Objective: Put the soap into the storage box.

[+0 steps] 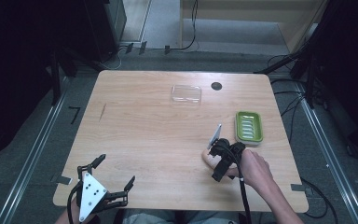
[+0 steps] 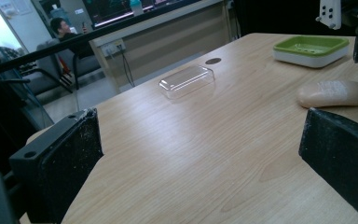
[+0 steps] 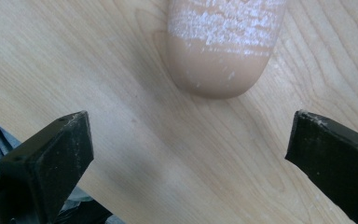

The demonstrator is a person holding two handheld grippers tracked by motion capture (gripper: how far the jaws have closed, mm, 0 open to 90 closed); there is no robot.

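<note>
My right tongs (image 3: 191, 140) spread wide over the soap bar (image 3: 226, 44) on the bench (image 1: 158, 135), left tongs (image 2: 200, 154) spread too, holding nothing, green soap dish (image 1: 249, 126) nearby.

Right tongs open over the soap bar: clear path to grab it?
Probably yes. The right tongs are open just above the soap bar, which lies alone on bare table, with nothing between.

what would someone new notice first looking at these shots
Most striking is the tan bar of soap lying on the wooden table, just ahead of the right gripper, whose jaws stand wide open and clear of it. Next, the green soap dish near the table's right edge, just beyond the soap. The clear plastic lid lies alone at the far side, and the left gripper hangs open at the near left corner.
</note>
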